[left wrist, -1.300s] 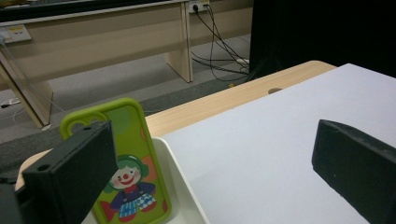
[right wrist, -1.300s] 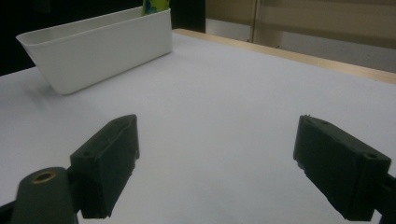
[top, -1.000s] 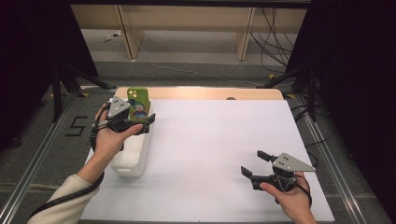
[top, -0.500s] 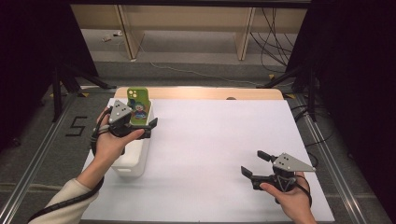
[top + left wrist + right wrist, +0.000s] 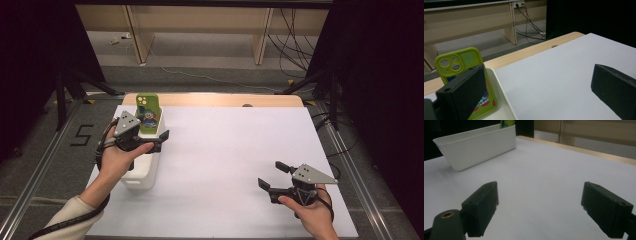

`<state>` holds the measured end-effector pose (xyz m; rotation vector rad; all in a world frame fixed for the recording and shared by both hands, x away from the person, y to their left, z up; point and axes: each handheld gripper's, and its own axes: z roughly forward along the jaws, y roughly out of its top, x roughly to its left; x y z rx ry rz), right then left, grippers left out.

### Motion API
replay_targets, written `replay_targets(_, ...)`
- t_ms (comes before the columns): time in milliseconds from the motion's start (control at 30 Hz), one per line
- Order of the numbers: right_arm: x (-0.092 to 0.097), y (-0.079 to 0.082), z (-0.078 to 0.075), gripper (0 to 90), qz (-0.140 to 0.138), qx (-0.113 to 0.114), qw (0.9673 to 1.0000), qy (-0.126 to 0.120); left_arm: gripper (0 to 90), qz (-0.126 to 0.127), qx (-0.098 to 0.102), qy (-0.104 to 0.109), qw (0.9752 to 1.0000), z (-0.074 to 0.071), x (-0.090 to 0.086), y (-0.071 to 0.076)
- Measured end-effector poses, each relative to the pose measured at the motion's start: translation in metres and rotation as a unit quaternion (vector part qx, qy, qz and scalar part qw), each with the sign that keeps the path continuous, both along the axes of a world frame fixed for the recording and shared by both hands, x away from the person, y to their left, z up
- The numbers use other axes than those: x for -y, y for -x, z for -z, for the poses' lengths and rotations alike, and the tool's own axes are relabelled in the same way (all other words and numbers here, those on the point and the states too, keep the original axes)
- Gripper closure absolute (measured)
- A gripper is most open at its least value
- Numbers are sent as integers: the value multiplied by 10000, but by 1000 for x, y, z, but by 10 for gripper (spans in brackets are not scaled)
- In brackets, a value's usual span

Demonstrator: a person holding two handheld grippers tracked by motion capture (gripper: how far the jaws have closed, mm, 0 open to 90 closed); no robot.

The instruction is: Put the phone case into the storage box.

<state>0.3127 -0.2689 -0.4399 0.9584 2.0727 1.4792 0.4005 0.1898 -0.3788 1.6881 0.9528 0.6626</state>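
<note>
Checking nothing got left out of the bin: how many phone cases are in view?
1: a green phone case stands upright at the far end of the white bin, beside the left gripper. Others could lie hidden inside.

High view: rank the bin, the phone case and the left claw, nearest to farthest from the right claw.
1. Left claw, across the table, over the bin's far end.
2. Bin, at the left edge; too close to call against the left claw.
3. Phone case, upright at the bin's far end.
</note>
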Motion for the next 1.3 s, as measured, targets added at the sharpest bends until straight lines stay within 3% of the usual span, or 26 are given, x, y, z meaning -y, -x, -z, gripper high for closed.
replay_targets(1300,0,0,0,155,-1,0,10000,-5,1,327,44,-28,9995,19,4,37)
